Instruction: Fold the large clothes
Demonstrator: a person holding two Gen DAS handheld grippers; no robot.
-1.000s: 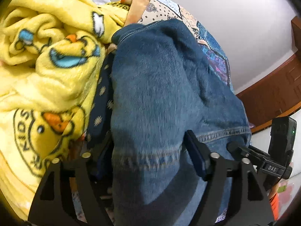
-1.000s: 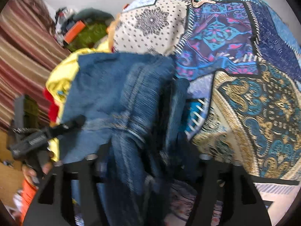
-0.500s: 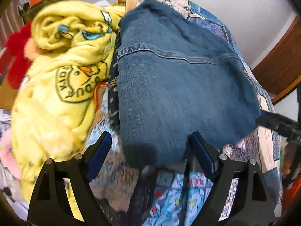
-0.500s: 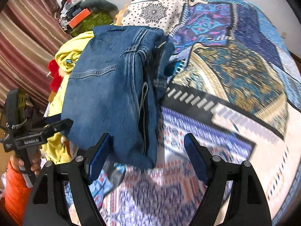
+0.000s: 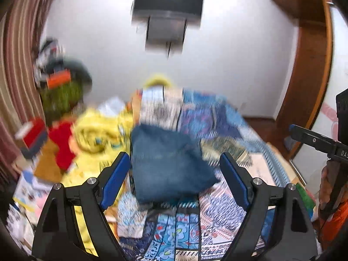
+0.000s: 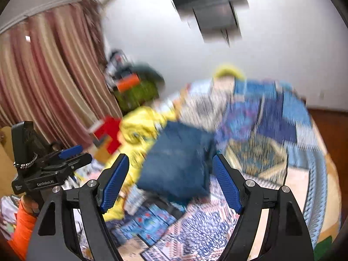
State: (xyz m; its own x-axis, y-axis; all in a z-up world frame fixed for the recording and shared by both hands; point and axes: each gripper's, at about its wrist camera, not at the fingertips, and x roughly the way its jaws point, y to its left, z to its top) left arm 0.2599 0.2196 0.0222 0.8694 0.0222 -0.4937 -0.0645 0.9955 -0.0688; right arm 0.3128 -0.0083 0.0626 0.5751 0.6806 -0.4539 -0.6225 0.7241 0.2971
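The folded blue jeans (image 5: 167, 163) lie in a compact stack on the patterned bedspread (image 5: 180, 224), beside the yellow blanket. They also show in the right wrist view (image 6: 178, 163). My left gripper (image 5: 174, 178) is open and empty, raised well back from the jeans. My right gripper (image 6: 169, 180) is open and empty too, also pulled back above the bed. Both views are motion-blurred.
A yellow duck-print blanket (image 5: 95, 134) is heaped left of the jeans, with red items (image 5: 63, 143) and clutter beyond. Striped curtains (image 6: 54, 82) hang at the left. A dark wall-mounted screen (image 5: 167, 2) is on the white wall. A wooden door frame (image 5: 311, 69) stands right.
Both grippers let go of the jeans, opened, and pulled back and up from the bed. The jeans stay folded on the bedspread.
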